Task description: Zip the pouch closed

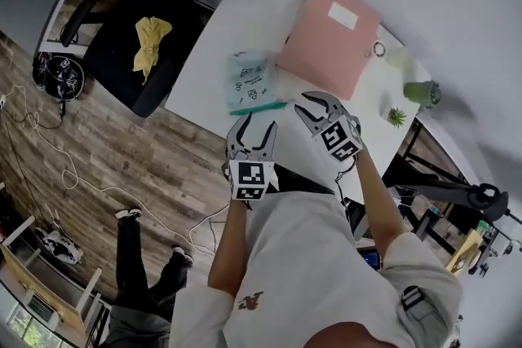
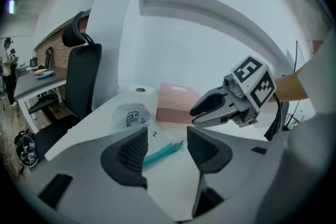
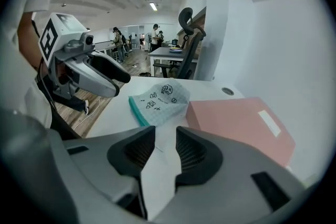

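the left gripper [image 2: 167,147] has its jaws apart, with nothing between the pads. through the gap shows the teal zip edge [image 2: 163,152] of the pouch [image 2: 128,115], which lies flat on the table [image 1: 208,53] just beyond the fingertips, untouched. the right gripper [image 3: 165,150] has its jaws drawn near each other with a narrow gap left, and nothing is in it; only bare tabletop shows there. from the right fingers the pouch lies ahead and a little to the left, its zip edge on the side toward the left gripper. a pink folder [image 3: 241,123] lies ahead and to the right, right against the pouch's far side. the two grippers are side by side over the table's near edge, apart from each other. further out, past the left gripper's outer side, stands a black chair [image 1: 122,65] with a yellow cloth [image 1: 151,41] on its seat.
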Demonstrator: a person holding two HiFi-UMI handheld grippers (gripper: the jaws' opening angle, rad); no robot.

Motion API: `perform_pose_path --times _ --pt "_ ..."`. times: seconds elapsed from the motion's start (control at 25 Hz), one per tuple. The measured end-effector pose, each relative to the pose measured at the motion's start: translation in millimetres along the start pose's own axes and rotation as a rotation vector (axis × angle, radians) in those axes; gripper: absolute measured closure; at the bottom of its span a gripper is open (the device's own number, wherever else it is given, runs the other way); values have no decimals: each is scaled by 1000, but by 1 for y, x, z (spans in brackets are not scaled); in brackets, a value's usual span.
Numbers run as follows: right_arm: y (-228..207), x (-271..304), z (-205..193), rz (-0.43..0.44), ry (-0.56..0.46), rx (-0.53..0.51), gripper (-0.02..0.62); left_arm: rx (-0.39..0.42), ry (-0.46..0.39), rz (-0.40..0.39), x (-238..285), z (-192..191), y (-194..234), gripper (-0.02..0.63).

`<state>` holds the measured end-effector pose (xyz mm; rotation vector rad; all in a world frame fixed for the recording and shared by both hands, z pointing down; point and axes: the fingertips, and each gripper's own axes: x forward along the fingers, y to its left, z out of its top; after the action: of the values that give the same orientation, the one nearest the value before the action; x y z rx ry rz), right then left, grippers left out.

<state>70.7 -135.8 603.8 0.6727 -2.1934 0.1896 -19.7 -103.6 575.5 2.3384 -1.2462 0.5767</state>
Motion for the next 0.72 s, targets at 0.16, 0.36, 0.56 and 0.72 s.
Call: perform_pose_path --times 0.16,0.36,0.56,0.72 --pt "0 10 -9 38 16 -26 469 -5 27 -15 14 -13 -11 385" --pt "6 22 -19 89 38 -78 470 -18 68 -36 32 -26 -20 411" --pt "11 33 -28 137 57 -114 486 -28 110 -53 49 -39 -30 445" --pt "13 39 -33 172 62 -138 509 -35 134 -59 60 -45 -37 468"
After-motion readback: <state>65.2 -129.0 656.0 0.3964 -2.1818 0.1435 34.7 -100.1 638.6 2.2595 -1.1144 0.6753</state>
